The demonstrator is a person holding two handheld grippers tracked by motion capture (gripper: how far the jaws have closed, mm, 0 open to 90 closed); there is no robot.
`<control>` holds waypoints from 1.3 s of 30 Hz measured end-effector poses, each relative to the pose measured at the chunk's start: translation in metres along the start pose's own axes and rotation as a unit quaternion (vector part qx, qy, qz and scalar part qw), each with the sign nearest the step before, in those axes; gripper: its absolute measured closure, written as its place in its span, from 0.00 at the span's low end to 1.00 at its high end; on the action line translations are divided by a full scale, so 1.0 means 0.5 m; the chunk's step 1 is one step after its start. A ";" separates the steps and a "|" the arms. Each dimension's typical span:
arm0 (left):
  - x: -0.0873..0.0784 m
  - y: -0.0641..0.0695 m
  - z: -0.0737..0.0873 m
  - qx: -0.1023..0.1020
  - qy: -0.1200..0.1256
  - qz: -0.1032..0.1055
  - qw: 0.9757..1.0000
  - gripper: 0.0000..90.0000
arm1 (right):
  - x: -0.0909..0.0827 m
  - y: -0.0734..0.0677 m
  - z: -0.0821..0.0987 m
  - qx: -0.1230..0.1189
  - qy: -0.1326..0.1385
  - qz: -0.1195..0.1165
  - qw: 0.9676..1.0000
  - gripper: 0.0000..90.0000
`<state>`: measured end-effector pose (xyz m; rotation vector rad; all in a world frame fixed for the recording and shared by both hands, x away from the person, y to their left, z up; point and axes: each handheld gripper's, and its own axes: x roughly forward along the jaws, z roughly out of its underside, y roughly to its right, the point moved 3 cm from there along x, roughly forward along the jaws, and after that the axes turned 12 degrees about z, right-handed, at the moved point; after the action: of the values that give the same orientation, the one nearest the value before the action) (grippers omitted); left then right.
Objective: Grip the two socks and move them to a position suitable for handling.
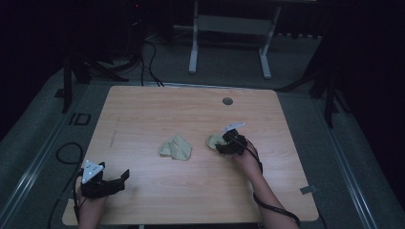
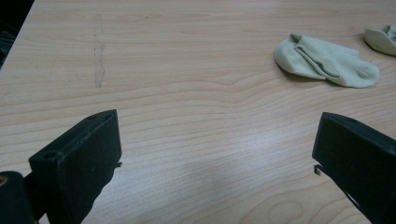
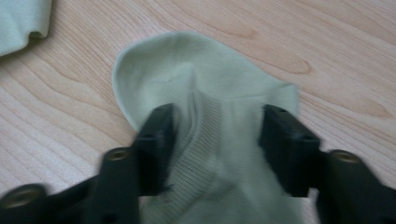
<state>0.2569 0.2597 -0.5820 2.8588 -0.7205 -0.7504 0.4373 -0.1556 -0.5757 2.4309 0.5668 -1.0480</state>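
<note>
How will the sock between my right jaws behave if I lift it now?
The sock looks like thin ribbed knit, already bunched between the right hand-held gripper jaws, so it will probably droop limply. It seems light. The fabric should grip rather than slip.

Two pale green socks lie on the light wooden table [image 1: 143, 124], near each other but not touching. The first sock [image 1: 175, 148] sits around the middle of the table, loosely folded over itself into a rumpled heap, with a ribbed band running across its upper layer in the left gripper view [image 2: 324, 60]. The second sock [image 3: 205, 112] lies to its right, bunched, its rounded end spread flat on the wood and its ribbed part gathered into a raised fold between the jaws of the right gripper [image 3: 217, 140], which press it from both sides.
</note>
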 end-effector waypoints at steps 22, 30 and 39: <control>0.003 0.004 0.001 0.004 -0.005 0.001 1.000 0.01 | -0.075 -0.012 -0.043 -0.023 0.025 0.009 0.999 0.91; 0.005 0.010 -0.002 0.003 0.001 0.001 1.000 0.01 | -0.141 -0.024 -0.051 -0.033 0.061 0.014 0.998 0.91; 0.016 0.019 -0.003 0.014 -0.009 0.008 1.000 0.01 | -0.246 -0.062 -0.049 -0.036 0.095 -0.004 0.995 0.91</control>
<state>0.2596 0.2476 -0.5823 2.8707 -0.7612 -0.7698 0.3578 -0.1411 -0.4751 2.4820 0.6653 -0.7901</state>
